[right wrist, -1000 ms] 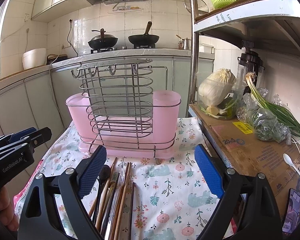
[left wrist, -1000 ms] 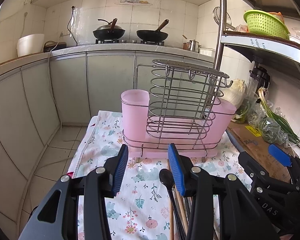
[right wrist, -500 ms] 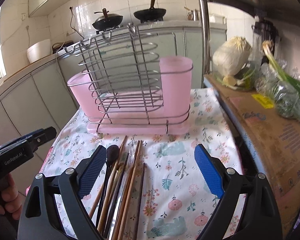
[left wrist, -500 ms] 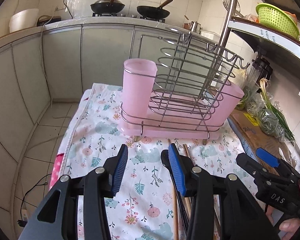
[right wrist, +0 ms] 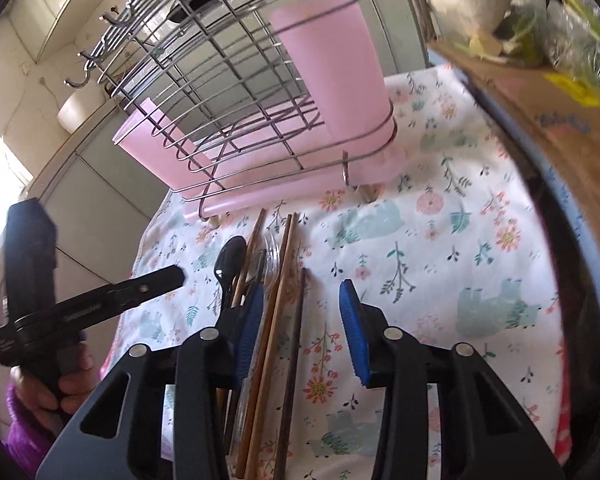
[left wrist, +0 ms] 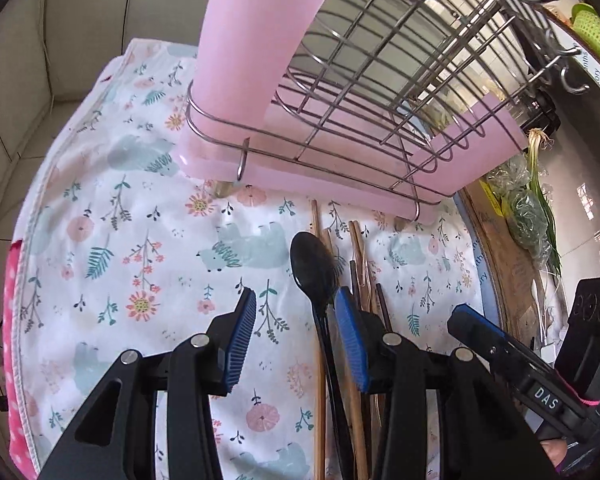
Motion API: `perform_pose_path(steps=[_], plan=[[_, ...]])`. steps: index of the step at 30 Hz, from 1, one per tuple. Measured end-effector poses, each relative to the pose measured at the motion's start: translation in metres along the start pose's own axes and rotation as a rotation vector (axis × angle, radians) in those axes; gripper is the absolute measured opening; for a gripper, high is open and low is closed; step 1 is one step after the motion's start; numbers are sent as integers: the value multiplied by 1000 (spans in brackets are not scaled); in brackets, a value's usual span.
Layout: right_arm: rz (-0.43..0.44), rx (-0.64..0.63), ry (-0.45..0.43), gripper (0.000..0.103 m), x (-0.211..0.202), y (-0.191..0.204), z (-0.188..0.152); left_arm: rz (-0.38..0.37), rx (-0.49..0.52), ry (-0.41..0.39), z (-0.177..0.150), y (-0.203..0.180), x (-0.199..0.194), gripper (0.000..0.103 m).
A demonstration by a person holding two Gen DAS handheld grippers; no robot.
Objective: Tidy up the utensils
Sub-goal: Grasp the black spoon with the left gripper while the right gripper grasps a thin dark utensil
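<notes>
1. On the floral cloth (left wrist: 140,240) covering the counter, near the pink rack (left wrist: 340,128), the utensils are lying in one loose bundle: a black spoon (left wrist: 314,268), wooden chopsticks (right wrist: 276,280), a darker stick (right wrist: 296,320) and what looks like a clear plastic fork (right wrist: 274,256), all pointing toward the rack.

2. Left tool (left wrist: 296,340) is hanging over bare cloth just left of the bundle, its blue pads standing apart with nothing between them; the spoon's handle is running close by its right pad.

3. Right tool (right wrist: 304,320) is straddling the right part of the bundle. Its jaws have just been narrowing, yet a clear gap is showing; the chopsticks and the dark stick are lying between the pads, which are not pressing on them.

4. Judging by looks, these pieces are light, stiff and slender. The chopsticks are probably smooth and apt to roll or fan out, and the clear fork seems thin and likely slippery.

5. Taking hold across the handles, around mid-length, looks best: the ribbed pads should be catching a few sticks together, whereas the tips near the rack would pivot.

6. Both pink cups of the rack, one at each end, are standing as likely destinations; whether anything is inside them I cannot tell.
</notes>
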State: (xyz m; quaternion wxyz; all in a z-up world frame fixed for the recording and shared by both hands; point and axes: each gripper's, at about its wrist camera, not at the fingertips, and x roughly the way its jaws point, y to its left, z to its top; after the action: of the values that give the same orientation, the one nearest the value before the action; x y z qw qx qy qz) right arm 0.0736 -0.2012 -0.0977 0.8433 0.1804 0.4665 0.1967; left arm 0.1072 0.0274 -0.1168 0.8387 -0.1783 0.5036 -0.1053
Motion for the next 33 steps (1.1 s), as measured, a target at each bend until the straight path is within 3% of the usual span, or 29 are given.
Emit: perform_pose_path(steps=[6, 13, 17, 18, 30, 33], plan=[[81, 83, 73, 38, 11, -16, 4, -34, -41, 74, 12, -3, 35, 39], [89, 123, 118, 33, 21, -25, 6, -70, -65, 61, 14, -4, 41, 16], [112, 140, 146, 32, 30, -24, 7, -122, -60, 28, 15, 1, 21, 2], [111, 141, 155, 32, 32, -23, 7, -122, -57, 18, 15, 0, 17, 2], [-69, 13, 238, 12, 67, 6, 1, -152, -26, -65, 6, 8, -28, 2], [-97, -15, 225, 7, 74, 11, 0, -145, -15, -86, 5, 11, -37, 2]])
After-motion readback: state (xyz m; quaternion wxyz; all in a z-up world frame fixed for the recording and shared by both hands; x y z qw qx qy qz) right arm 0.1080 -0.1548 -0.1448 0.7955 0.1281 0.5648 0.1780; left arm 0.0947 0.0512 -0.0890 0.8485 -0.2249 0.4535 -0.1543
